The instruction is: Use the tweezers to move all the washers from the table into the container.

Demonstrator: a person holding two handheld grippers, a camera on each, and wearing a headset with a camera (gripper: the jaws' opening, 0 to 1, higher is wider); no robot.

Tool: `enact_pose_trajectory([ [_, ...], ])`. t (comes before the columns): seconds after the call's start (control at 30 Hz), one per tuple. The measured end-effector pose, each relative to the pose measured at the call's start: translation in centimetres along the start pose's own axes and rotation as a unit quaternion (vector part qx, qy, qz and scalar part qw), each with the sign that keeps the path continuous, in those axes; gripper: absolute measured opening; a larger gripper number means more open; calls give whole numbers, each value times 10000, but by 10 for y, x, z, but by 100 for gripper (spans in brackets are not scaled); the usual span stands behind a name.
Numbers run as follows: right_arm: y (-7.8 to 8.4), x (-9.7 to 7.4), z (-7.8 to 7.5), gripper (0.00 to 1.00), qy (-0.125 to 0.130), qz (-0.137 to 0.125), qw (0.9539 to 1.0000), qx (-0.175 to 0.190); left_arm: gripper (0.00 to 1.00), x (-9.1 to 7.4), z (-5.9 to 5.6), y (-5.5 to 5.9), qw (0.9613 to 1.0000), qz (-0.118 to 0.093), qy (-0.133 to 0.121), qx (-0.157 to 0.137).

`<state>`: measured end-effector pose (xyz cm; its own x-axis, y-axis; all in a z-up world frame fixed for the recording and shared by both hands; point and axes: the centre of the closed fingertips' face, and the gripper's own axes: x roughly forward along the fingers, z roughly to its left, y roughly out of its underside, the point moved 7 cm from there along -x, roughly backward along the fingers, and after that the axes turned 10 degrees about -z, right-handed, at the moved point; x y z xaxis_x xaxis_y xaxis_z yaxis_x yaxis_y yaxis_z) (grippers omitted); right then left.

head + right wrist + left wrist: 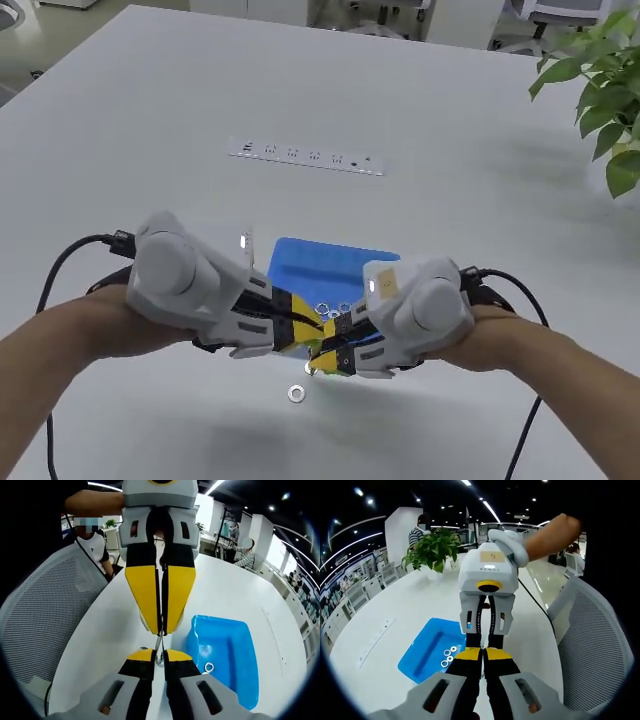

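1 white table [470, 200] carries the work. A white power strip [305, 158] lies across the upper middle of the head view, and a green potted plant [605, 90] leans in at the upper right corner. In the left gripper view the room is an open office with rows of ceiling lights, and a grey mesh chair [600, 645] stands at the right edge.

A shallow blue container [335, 262] sits at the lower centre of the head view, partly hidden by the 2 hand-held grippers in front of it. Several washers [448, 656] lie close together on the container floor, near its end nearest the grippers. 1 more loose washer [297, 394] rests on the bare table below the grippers, outside the container and apart from it.

The left gripper [483, 656] rises from the bottom of its own view with its yellow-tipped jaws drawn almost together. The right gripper [160, 656] rises likewise in its view. The 2 point tip to tip, and the left one hangs down from the top of the right gripper view. The tweezers [159, 645] show as a thin metal strip that runs from between the left gripper's yellow tips down into the right gripper's tips. Both pairs of jaws appear clenched on it. The tweezers hang just beside the container, above the table.

A hand [95, 325] grips each handle at the lower left and lower right of the head view.
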<state>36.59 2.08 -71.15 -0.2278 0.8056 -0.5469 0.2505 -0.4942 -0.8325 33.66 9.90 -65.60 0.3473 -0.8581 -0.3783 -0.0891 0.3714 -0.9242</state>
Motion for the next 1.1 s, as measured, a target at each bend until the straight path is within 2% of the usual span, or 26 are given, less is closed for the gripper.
enact_pose_trajectory([
  [0.53,0,-1,0,7,17,28,10000,60,5,-1,-1,0,10000,30,-66,14],
  [0.7,-2,-2,0,7,49,-17,10000,85,7,-2,0,-2,9999,-19,-124,3],
  [0.9,-4,-4,0,7,79,-44,9999,133,11,-6,3,-4,9997,-92,-208,-37],
  [1.1,-9,-8,0,7,100,-67,9999,102,22,-10,3,-4,9993,-133,-314,-143],
])
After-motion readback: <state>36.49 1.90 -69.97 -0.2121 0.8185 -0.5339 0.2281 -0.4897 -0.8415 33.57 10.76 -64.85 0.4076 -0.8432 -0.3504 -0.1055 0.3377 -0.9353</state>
